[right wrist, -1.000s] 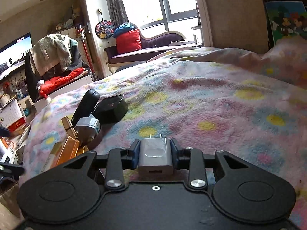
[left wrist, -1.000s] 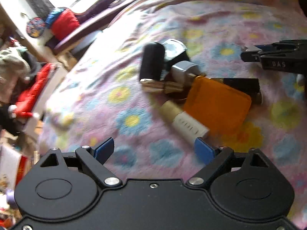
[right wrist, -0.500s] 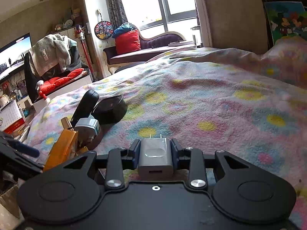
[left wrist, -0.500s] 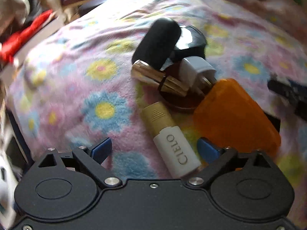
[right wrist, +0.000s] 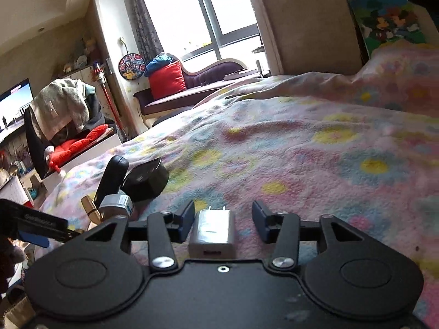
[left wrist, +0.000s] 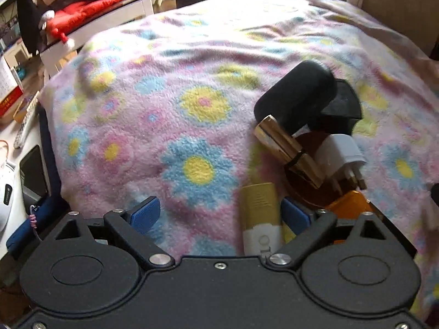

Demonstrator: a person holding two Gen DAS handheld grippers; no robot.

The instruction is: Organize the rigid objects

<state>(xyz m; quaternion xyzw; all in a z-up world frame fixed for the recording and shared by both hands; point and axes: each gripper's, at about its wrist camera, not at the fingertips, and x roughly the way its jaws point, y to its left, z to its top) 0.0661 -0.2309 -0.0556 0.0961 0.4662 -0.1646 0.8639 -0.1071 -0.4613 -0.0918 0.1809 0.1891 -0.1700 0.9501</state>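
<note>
1. Right tool [right wrist: 223, 220]: its jaws are opening, pads standing clear on both sides of the silver charger plug [right wrist: 212, 231], which lies on the flowered blanket [right wrist: 301, 170] of the bed. The plug's long axis runs straight away from the camera, its two prongs pointing forward, its port facing back.
2. Left tool [left wrist: 219, 213]: jaws wide apart but closing, and the gold-and-white tube [left wrist: 260, 216] lies between them, just beside the right-hand pad. The tube's long axis runs away from the camera, gold end forward, white end under the tool's body.
3. Just beyond the tube sits the orange case [left wrist: 348, 203], partly hidden by the tool.
4. Farther on, the gold lipstick [left wrist: 288, 150] lies diagonally, one end up-left, beside the white adapter [left wrist: 343, 150].
5. Farthest in the pile: the black cylinder [left wrist: 299, 93] leaning over the black box [left wrist: 343, 104].
</note>
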